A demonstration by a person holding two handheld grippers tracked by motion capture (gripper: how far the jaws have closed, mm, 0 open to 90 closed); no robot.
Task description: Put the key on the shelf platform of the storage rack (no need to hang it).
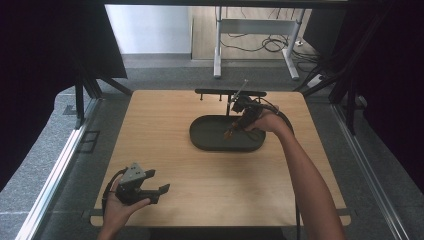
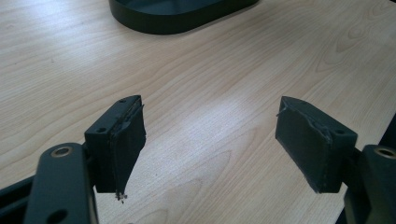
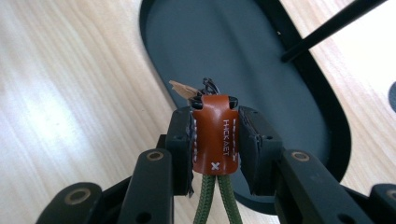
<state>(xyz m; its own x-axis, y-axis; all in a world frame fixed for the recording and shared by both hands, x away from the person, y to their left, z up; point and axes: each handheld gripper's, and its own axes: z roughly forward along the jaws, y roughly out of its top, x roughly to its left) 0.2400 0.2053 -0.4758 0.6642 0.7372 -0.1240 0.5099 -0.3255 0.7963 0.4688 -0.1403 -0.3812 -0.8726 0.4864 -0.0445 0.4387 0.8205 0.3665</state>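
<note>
My right gripper (image 3: pixel 215 135) is shut on a brown leather key fob (image 3: pixel 215 135) with white stitching; a green cord (image 3: pixel 217 198) runs back from the fob and a key tip (image 3: pixel 183 88) pokes out ahead of it. The fob hangs over the dark oval tray (image 3: pixel 322 112). From above, the right gripper (image 1: pixel 235 127) hovers over the right part of the tray (image 1: pixel 200 140). My left gripper (image 1: pixel 162 193) rests open near the table's front left corner, jaws wide apart over bare wood (image 2: pixel 210 140), nothing between them.
A black rack with a thin rod (image 1: pixel 230 93) stands just behind the tray at the table's far edge. In the right gripper view a black rod (image 3: pixel 327 32) slants over the tray. Beyond the wooden table (image 1: pixel 165 120) stands a white-legged desk frame (image 1: pixel 255 45).
</note>
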